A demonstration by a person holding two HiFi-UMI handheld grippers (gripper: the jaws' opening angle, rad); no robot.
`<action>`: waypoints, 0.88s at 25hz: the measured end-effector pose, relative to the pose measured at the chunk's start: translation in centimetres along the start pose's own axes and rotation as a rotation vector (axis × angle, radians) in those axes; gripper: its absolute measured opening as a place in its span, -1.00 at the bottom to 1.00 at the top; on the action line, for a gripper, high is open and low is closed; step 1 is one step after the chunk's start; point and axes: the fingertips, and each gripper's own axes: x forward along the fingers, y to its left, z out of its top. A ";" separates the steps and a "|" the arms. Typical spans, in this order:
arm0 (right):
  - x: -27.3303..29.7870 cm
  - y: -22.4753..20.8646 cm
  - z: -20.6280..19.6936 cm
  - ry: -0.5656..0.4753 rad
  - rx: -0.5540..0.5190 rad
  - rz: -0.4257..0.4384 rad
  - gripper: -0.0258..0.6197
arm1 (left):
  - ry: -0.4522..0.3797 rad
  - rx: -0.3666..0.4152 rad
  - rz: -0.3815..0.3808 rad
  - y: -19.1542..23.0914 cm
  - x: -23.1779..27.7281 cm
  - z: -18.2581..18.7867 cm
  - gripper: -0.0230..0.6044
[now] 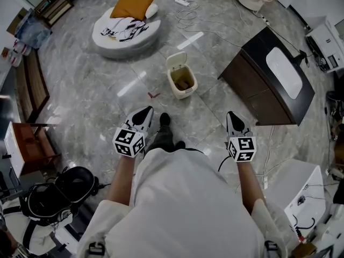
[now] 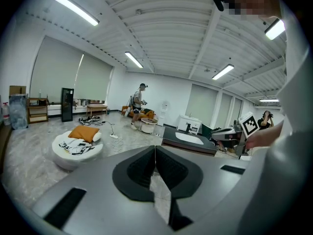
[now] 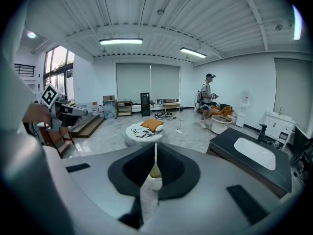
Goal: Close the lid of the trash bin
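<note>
Trash bin (image 1: pixel 181 82): stands on the floor, far of both grippers and between them, left of the dark cabinet (image 1: pixel 257 51).
Lid (image 1: pixel 176 61): raised, upright at the bin's far edge.
Left gripper (image 1: pixel 144 113): jaws pressed together, holding nothing.
Right gripper (image 1: pixel 232 116): jaws together, empty, well apart from the bin.

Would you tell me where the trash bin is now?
Head view: the trash bin stands on the floor at centre, between the round white bed and the dark sink cabinet.
</note>
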 end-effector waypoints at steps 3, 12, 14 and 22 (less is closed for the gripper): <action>1.2 -0.2 0.6 0.003 -0.006 0.000 -0.82 | 0.005 0.000 -0.006 1.0 1.1 0.5 -0.87; 5.1 -1.4 2.3 0.021 -0.003 -0.028 -0.82 | 0.019 0.019 -0.041 4.6 5.7 2.7 -0.87; 6.0 -1.7 2.8 0.026 0.001 -0.034 -0.82 | 0.026 0.018 -0.049 5.4 6.7 3.1 -0.87; 10.1 -2.0 4.3 0.062 0.014 -0.045 -0.82 | 0.059 0.006 -0.077 9.0 10.6 4.5 -0.87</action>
